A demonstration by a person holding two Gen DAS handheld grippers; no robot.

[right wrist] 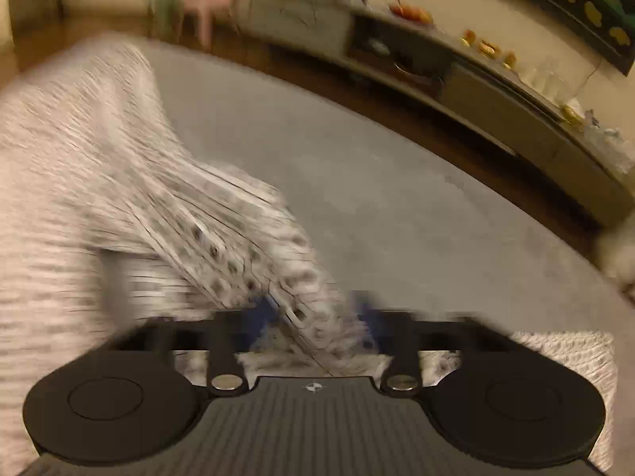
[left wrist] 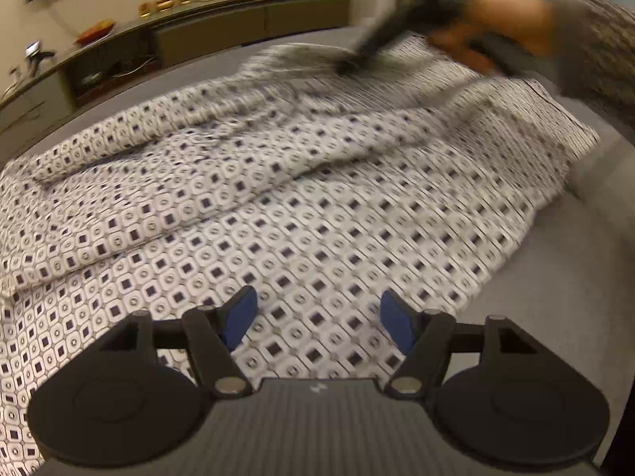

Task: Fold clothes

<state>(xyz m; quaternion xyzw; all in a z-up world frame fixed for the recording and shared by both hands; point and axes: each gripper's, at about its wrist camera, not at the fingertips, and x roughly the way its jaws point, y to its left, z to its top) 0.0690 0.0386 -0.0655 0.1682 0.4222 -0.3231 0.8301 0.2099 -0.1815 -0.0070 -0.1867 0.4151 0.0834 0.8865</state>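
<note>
Two tongs work one patterned garment [left wrist: 317, 206], spread half-folded across the grey bed [left wrist: 575, 277]. My left tongs [left wrist: 315, 319] hang released above the near cloth, blue pads apart, gripping nothing. My right tongs [right wrist: 313, 317] have a bunched fold of cloth between the pads; through the blur I cannot tell whether they pinch it. If that fold is only loosely caught, I judge it could slip out mid-swing and drop crooked, spoiling the fold.
</note>
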